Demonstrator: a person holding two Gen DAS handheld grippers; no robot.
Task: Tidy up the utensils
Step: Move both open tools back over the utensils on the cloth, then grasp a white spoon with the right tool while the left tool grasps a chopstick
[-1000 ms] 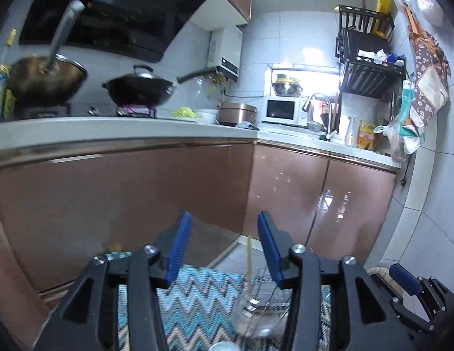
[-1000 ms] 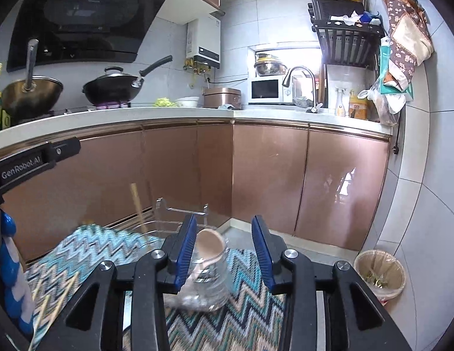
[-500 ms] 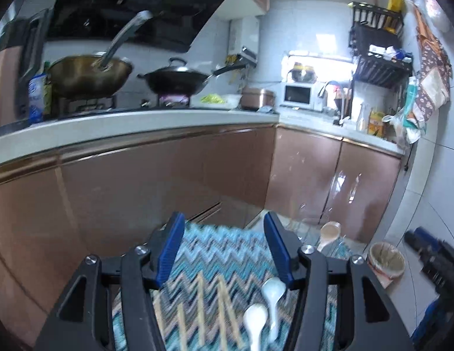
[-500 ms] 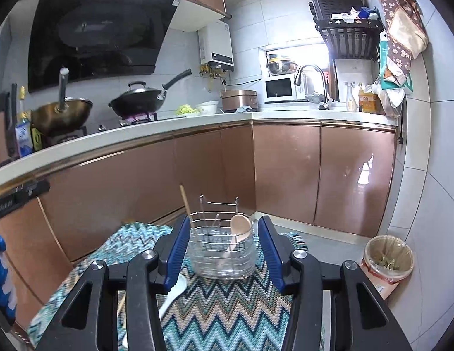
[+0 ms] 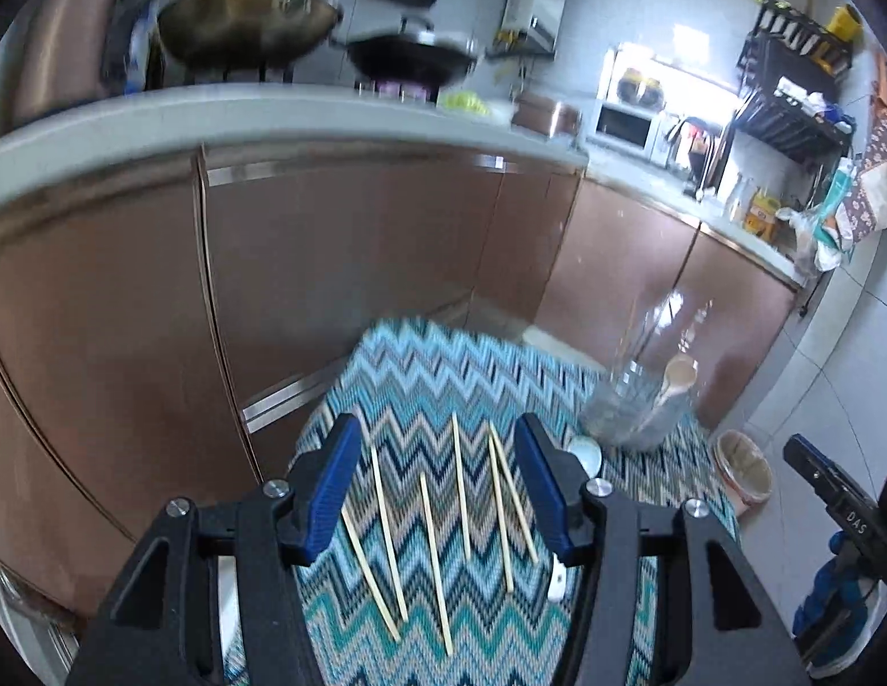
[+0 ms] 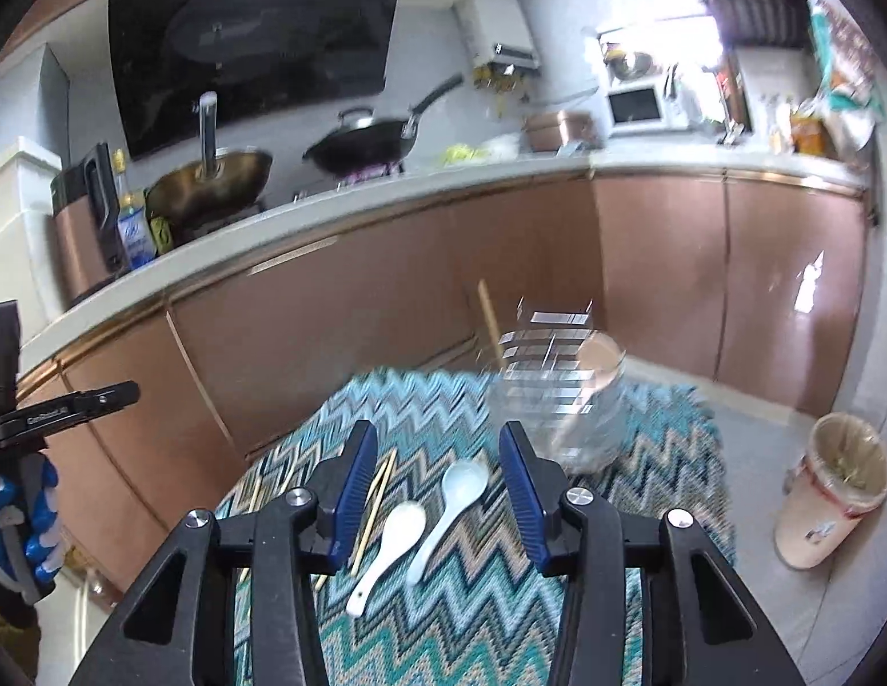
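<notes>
Several wooden chopsticks (image 5: 429,531) lie loose on a zigzag-patterned cloth (image 5: 420,377). My left gripper (image 5: 438,491) is open and empty above them. Two white spoons (image 6: 398,537) lie on the cloth under my open, empty right gripper (image 6: 438,500). A wire utensil basket (image 6: 552,394) stands beyond, blurred, holding a tan spoon (image 6: 598,366) and a chopstick (image 6: 489,314). The basket also shows in the left wrist view (image 5: 638,406), far right. More chopsticks (image 6: 375,503) lie left of the spoons.
Copper-coloured kitchen cabinets (image 6: 386,308) stand behind the cloth under a counter with pans (image 6: 215,177). A small bin (image 6: 832,486) stands on the floor at the right. The other gripper (image 5: 843,526) shows at the right edge of the left wrist view.
Both grippers have tilted down toward the cloth. The left view now looks onto the chopsticks; the right view has shifted left so the spoons lie between its fingers.
</notes>
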